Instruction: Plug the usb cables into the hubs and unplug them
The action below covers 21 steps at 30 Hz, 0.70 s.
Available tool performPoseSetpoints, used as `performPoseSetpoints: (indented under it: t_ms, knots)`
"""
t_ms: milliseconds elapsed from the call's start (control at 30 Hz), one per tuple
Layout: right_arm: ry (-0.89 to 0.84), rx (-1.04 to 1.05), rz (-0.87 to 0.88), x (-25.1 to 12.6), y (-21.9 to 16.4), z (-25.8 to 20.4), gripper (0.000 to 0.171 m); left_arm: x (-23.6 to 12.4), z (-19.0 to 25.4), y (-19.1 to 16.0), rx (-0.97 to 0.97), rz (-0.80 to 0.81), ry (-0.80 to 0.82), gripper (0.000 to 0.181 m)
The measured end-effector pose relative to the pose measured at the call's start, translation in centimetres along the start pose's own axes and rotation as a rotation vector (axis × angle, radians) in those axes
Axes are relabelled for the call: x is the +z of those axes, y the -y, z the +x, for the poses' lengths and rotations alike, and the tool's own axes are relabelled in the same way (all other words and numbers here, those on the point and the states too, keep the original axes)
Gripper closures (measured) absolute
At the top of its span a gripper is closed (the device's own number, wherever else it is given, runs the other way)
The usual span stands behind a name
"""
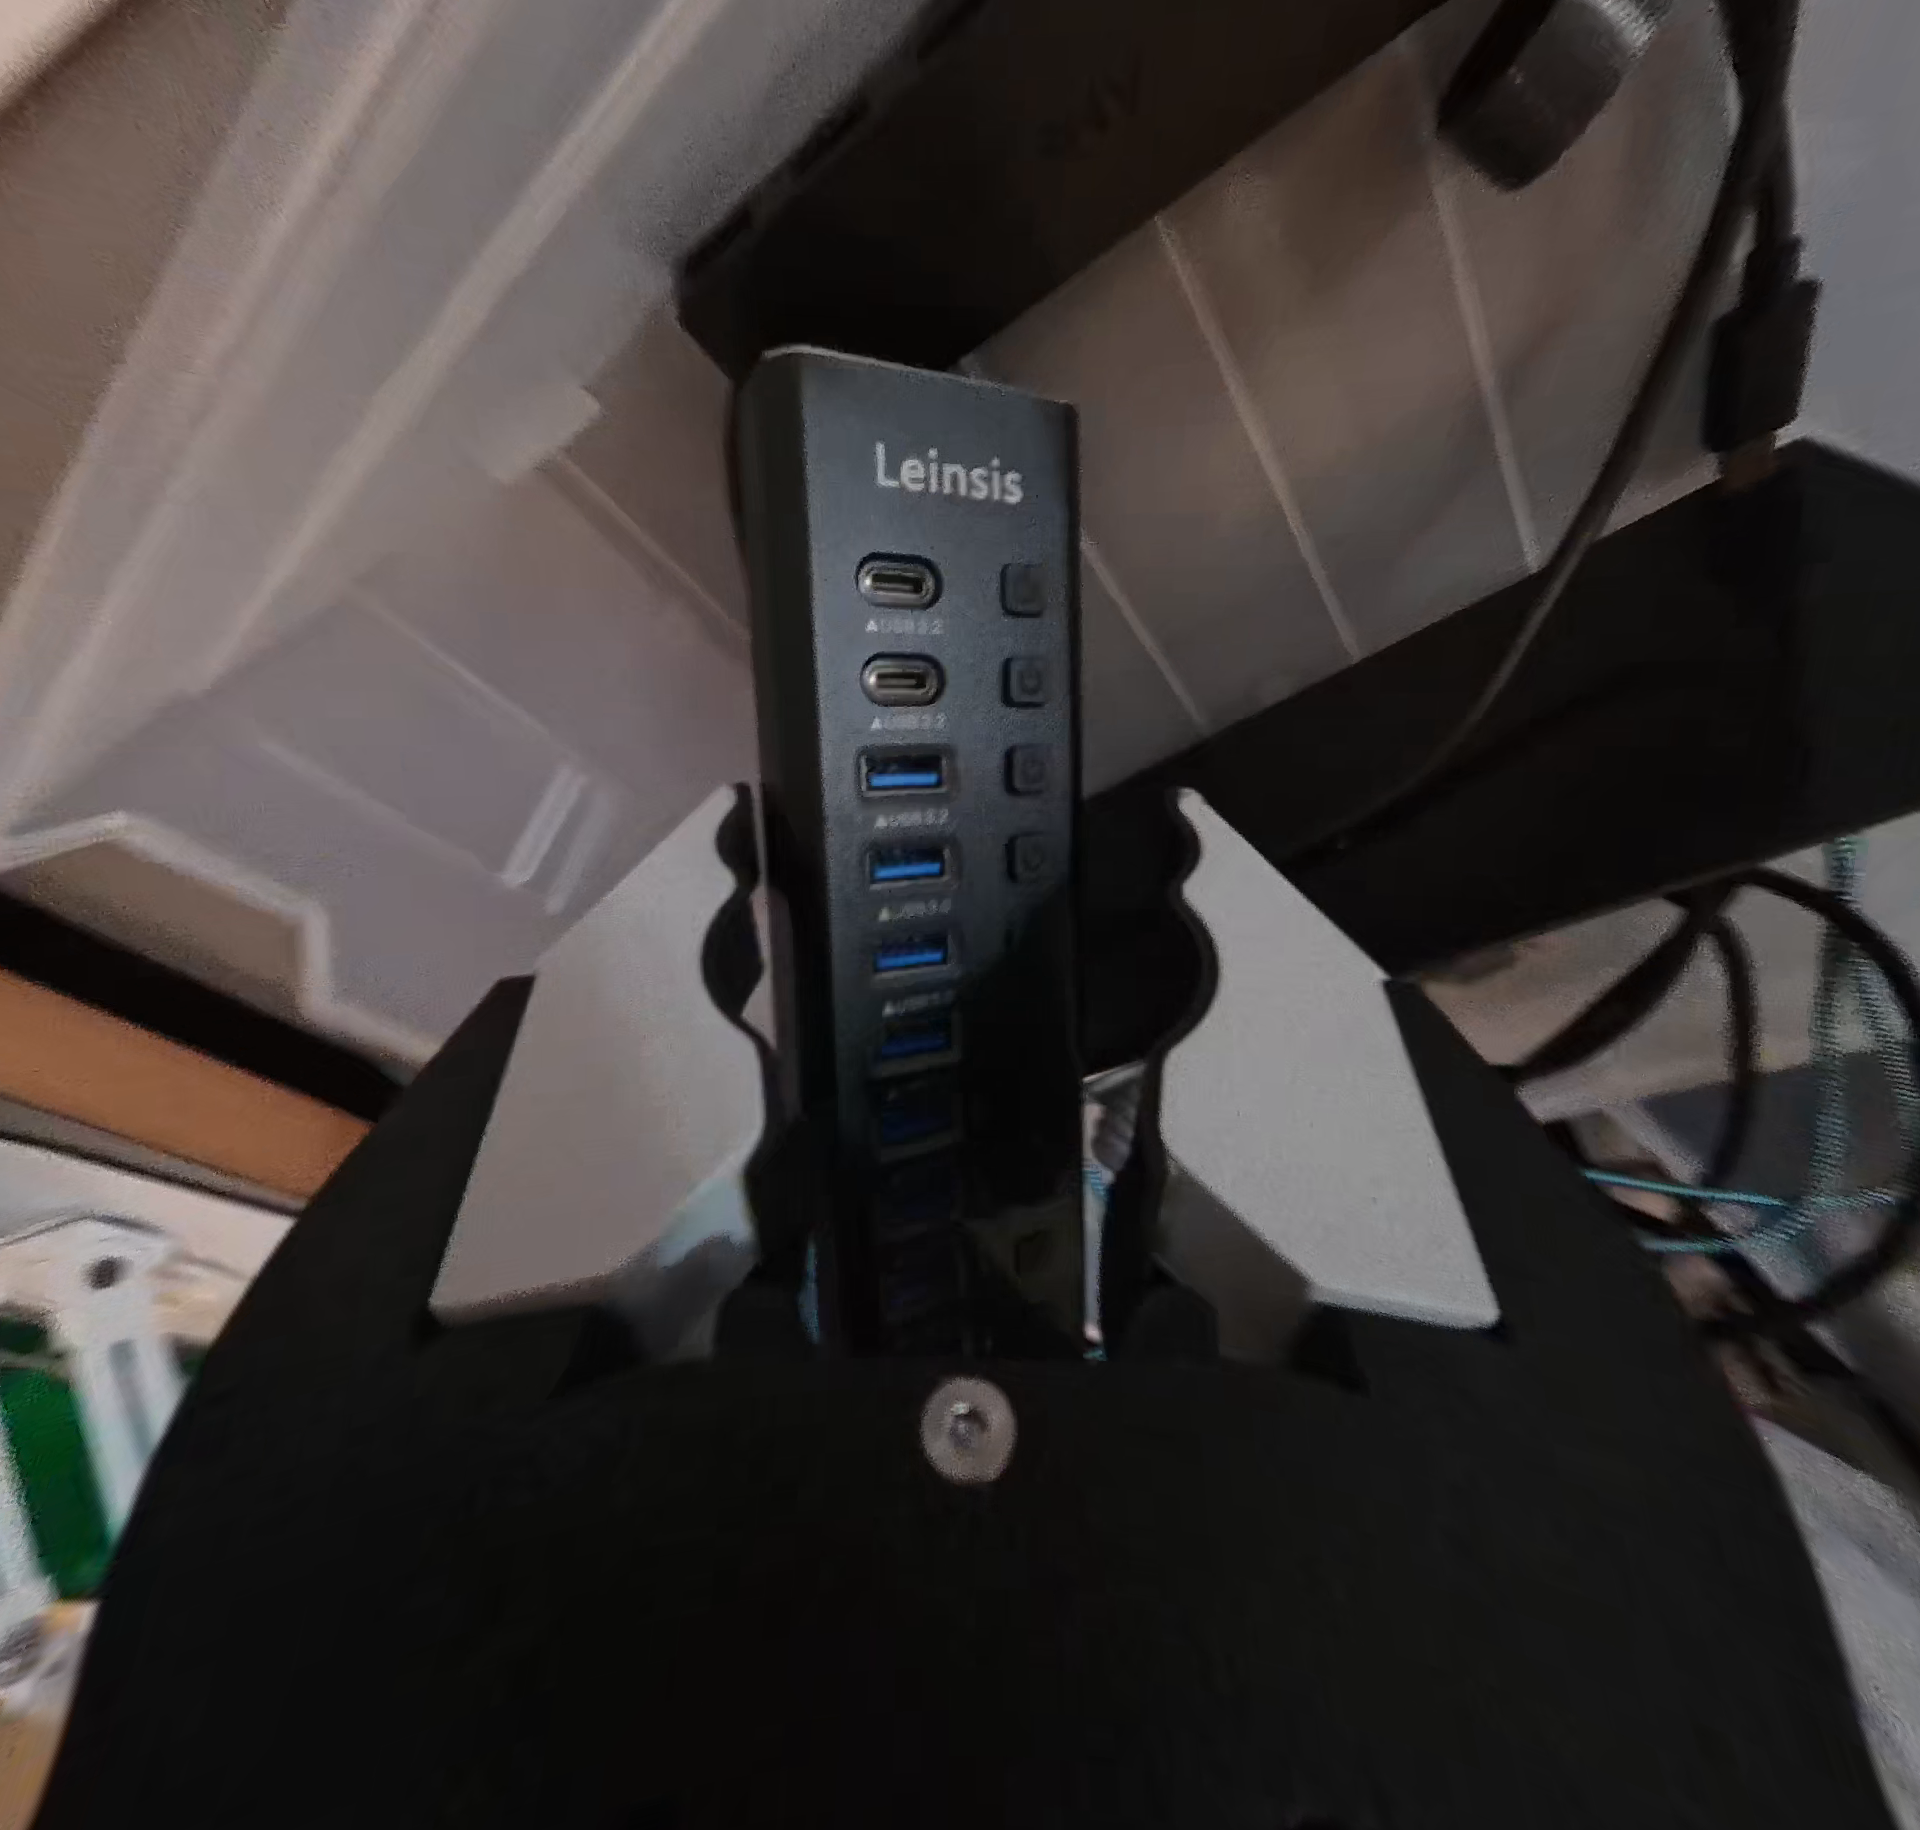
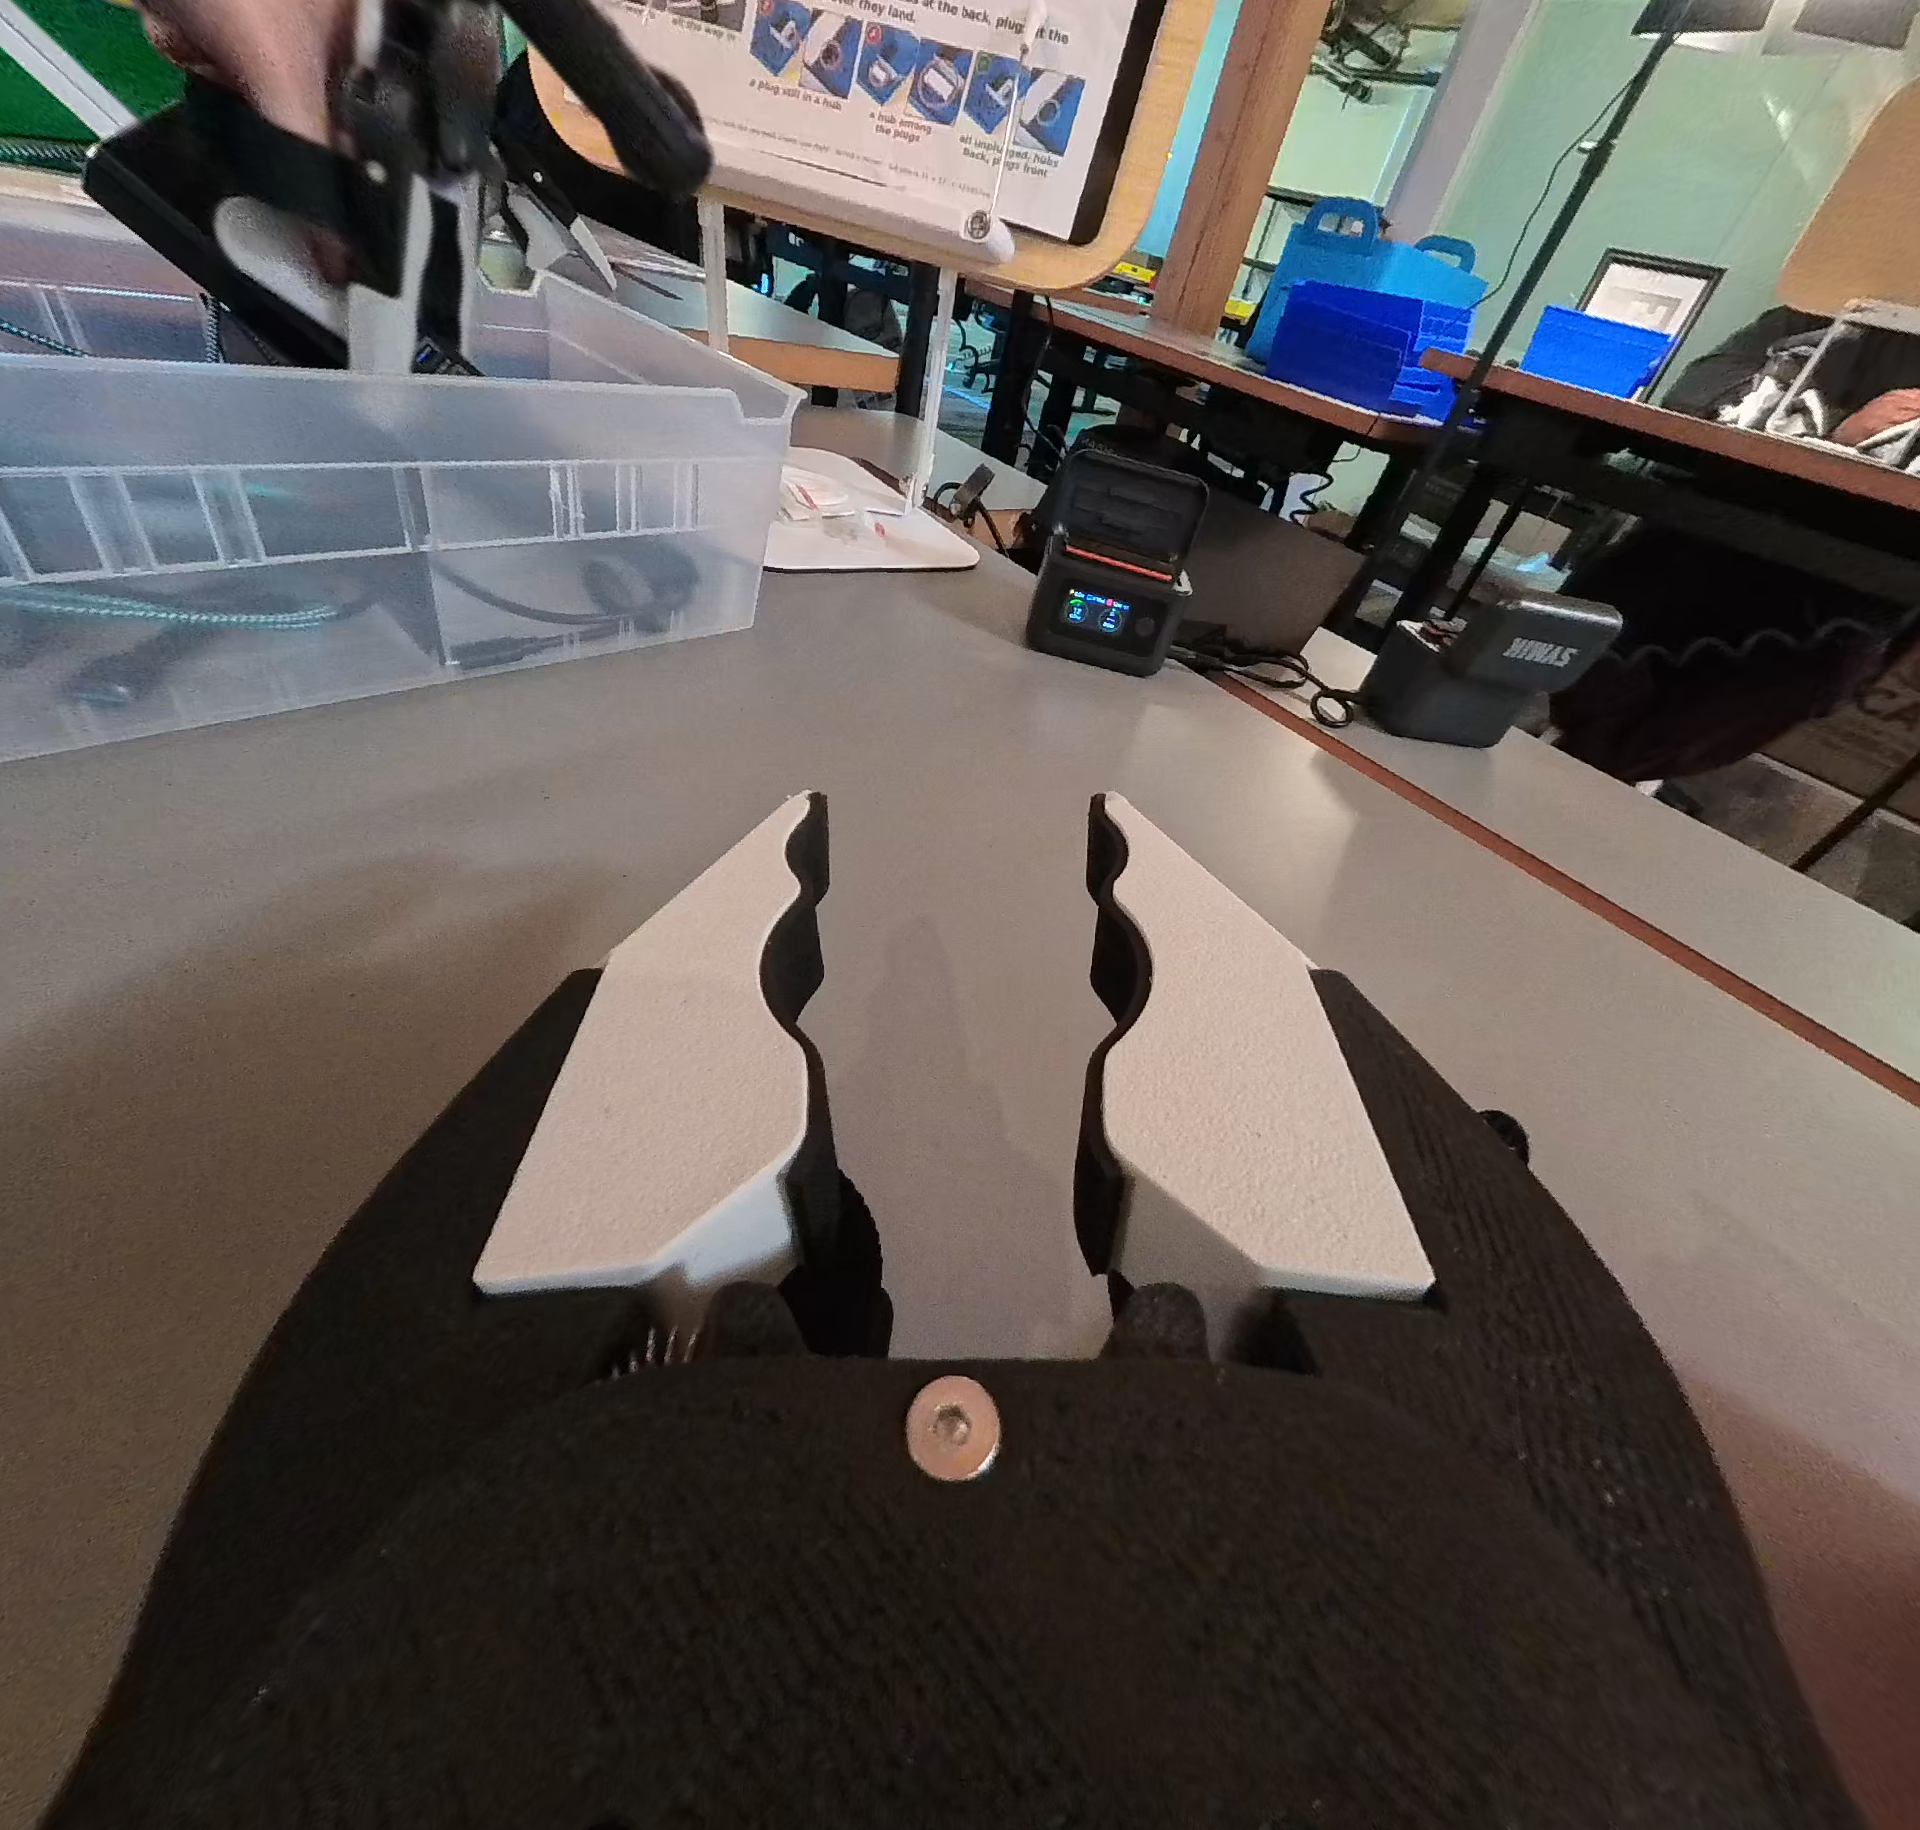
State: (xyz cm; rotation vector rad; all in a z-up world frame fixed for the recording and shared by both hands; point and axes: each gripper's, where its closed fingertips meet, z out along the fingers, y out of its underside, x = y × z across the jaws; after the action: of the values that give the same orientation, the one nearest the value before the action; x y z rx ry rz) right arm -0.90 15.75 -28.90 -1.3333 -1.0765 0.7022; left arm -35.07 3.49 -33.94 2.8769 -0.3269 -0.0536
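In the left wrist view my left gripper (image 1: 961, 814) is shut on a long black USB hub (image 1: 920, 658), which stands up between the fingers with its row of ports facing the camera; all visible ports are empty. A second black hub (image 1: 1579, 700) lies beyond it in a clear plastic bin, with black cables (image 1: 1756, 346) and a USB plug (image 1: 1756, 367) hanging near it. In the right wrist view my right gripper (image 2: 958, 814) is open and empty, low over the grey table (image 2: 416, 845). The left gripper (image 2: 405, 253), held by a hand, reaches into the clear bin (image 2: 395, 533).
The clear bin holds black and teal braided cables (image 2: 187, 617). An instruction board (image 2: 914, 35) stands behind the bin. A small black device with a lit screen (image 2: 1112, 585) and a dark charger box (image 2: 1475, 668) sit at the table's far right, by its edge.
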Motion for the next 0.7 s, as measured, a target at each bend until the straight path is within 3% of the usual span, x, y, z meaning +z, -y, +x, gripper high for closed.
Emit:
performPoseSetpoints:
  t_ms: [67, 100, 233, 333, 500, 600, 700]
  knots:
    - [0.002, 0.002, 0.0, 0.0, 0.0, 0.0, 0.122, 0.6, 0.5, -0.3, -0.06, -0.075, -0.076, 0.105]
    - [0.003, 0.004, 0.0, 0.0, 0.0, 0.0, 0.122, 0.7, 0.0, -0.6, -0.069, -0.109, -0.065, 0.121]
    - [0.006, 0.004, -0.001, 0.0, 0.0, 0.0, 0.122, 0.7, -0.3, -0.5, 0.003, -0.109, -0.046, 0.123]
    - [0.01, 0.001, -0.003, 0.1, 0.0, -0.1, 0.122, -0.3, -0.3, 0.6, 0.092, 0.015, 0.064, 0.123]
    - [0.014, 0.011, -0.005, 0.1, 0.0, -0.2, 0.123, -3.4, 0.9, 0.7, 0.243, 0.196, 0.391, 0.123]
    - [0.018, 0.011, -0.008, 0.2, 0.0, -0.3, 0.123, -7.3, 1.5, 0.6, 0.302, 0.319, 0.624, 0.124]
    - [0.017, 0.009, -0.006, 0.2, 0.0, -0.4, 0.123, -11.7, 4.5, 2.0, 0.341, 0.502, 0.661, 0.125]
